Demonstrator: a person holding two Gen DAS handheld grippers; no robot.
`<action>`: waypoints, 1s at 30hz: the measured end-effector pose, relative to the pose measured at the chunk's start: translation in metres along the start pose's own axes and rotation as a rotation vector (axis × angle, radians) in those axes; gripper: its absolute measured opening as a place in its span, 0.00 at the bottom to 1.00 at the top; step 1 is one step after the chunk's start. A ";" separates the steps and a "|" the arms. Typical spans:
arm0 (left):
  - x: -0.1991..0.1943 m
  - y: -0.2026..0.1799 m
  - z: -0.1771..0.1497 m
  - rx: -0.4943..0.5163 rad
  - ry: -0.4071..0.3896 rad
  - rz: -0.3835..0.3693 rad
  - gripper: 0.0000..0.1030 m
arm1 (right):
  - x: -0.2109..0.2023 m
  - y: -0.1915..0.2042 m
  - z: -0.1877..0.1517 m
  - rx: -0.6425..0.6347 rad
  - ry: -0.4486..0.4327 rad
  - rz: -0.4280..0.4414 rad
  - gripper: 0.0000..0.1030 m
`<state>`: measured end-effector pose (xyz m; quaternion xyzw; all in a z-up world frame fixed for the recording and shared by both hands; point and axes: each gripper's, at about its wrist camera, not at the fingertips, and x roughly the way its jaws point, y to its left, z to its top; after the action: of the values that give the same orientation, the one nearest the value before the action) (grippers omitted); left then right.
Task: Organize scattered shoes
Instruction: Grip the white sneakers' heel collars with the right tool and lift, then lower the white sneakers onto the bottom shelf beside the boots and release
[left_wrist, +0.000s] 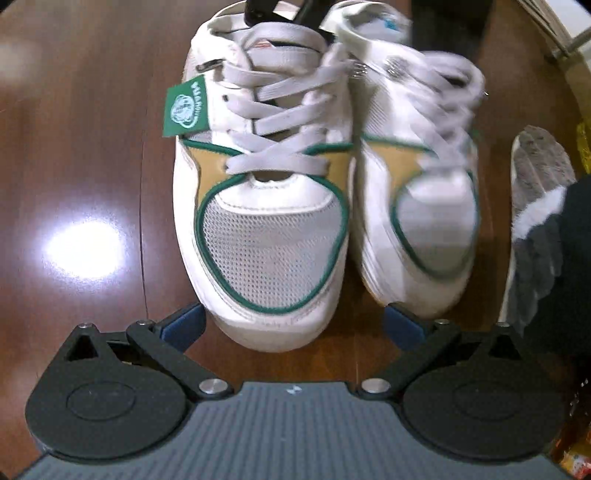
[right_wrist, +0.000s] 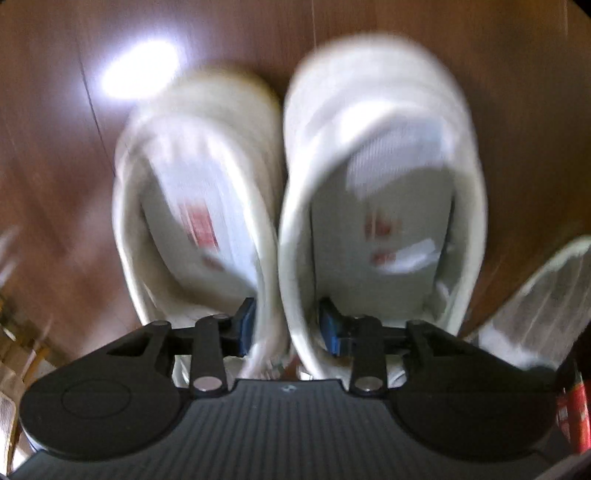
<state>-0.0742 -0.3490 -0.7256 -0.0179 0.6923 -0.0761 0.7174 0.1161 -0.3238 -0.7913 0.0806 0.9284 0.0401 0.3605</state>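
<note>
1. Two white sneakers with green trim are seen side by side, touching, on a brown wooden floor
2. In the left wrist view, the toes are pointed toward the camera: the left-hand sneaker is sharp and the right-hand sneaker is blurred
3. The left gripper is held wide open, with a blue pad at each side of the first sneaker's toe; nothing is squeezed
4. In the right wrist view, the heels are seen, and the picture is blurred
5. The right gripper is closed on the two inner heel walls, which are pinched together between its blue pads
6. A grey slipper is seen lying just beside the pair
</note>
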 end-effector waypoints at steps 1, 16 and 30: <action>0.001 0.000 -0.003 0.007 -0.005 0.007 1.00 | 0.004 -0.001 -0.001 0.004 -0.001 0.001 0.31; 0.008 -0.028 -0.048 0.196 0.043 0.069 0.99 | 0.043 -0.020 -0.027 0.113 -0.030 0.117 0.15; -0.060 -0.121 0.040 0.487 -0.151 0.014 0.99 | -0.061 -0.119 -0.073 0.183 -0.205 0.266 0.15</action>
<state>-0.0460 -0.4641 -0.6484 0.1546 0.5982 -0.2341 0.7506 0.0970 -0.4531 -0.7125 0.2388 0.8677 -0.0056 0.4359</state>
